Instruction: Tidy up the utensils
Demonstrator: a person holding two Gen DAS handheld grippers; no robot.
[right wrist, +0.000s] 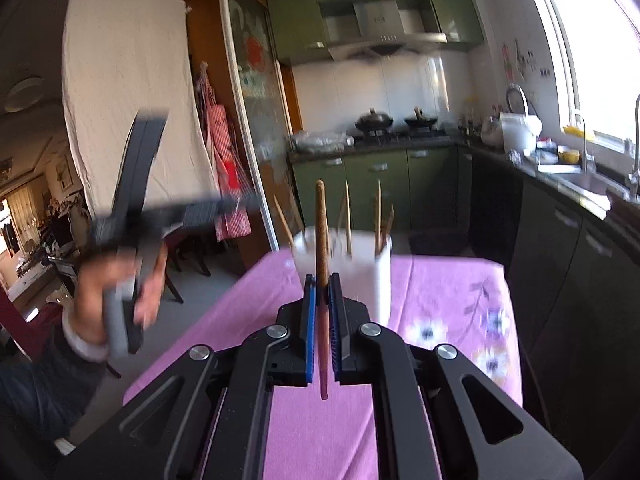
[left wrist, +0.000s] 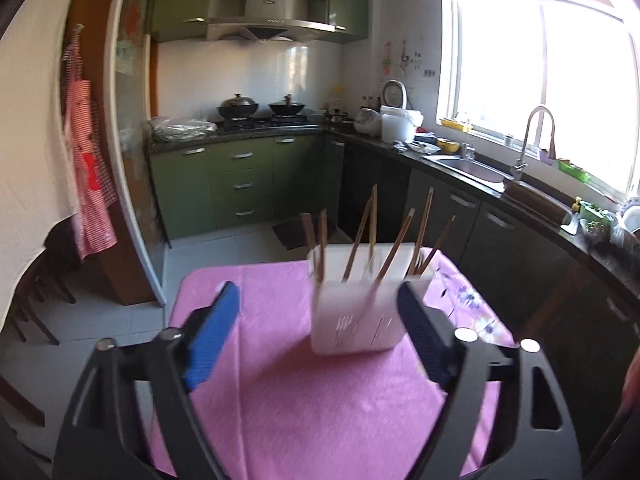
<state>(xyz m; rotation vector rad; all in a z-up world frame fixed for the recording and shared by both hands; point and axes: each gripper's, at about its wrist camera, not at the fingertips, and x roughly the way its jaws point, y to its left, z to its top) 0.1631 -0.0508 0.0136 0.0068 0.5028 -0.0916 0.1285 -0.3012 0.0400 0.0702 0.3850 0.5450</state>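
A white utensil holder (left wrist: 354, 312) stands on the pink tablecloth (left wrist: 320, 400) with several wooden chopsticks (left wrist: 396, 246) sticking up out of it. My left gripper (left wrist: 318, 304) is open and empty, its blue pads wide apart just in front of the holder. My right gripper (right wrist: 322, 280) is shut on a wooden chopstick (right wrist: 321, 232), held upright just before the holder (right wrist: 360, 276). The left gripper (right wrist: 140, 200) shows blurred at the left of the right wrist view, held in a hand.
The table (right wrist: 440, 300) stands in a kitchen. Dark lower cabinets (left wrist: 500, 240) and a counter with a sink (left wrist: 468, 166) run along the right. Green cabinets and a stove (left wrist: 260, 120) are at the back. A dining chair (right wrist: 188, 256) stands left of the table.
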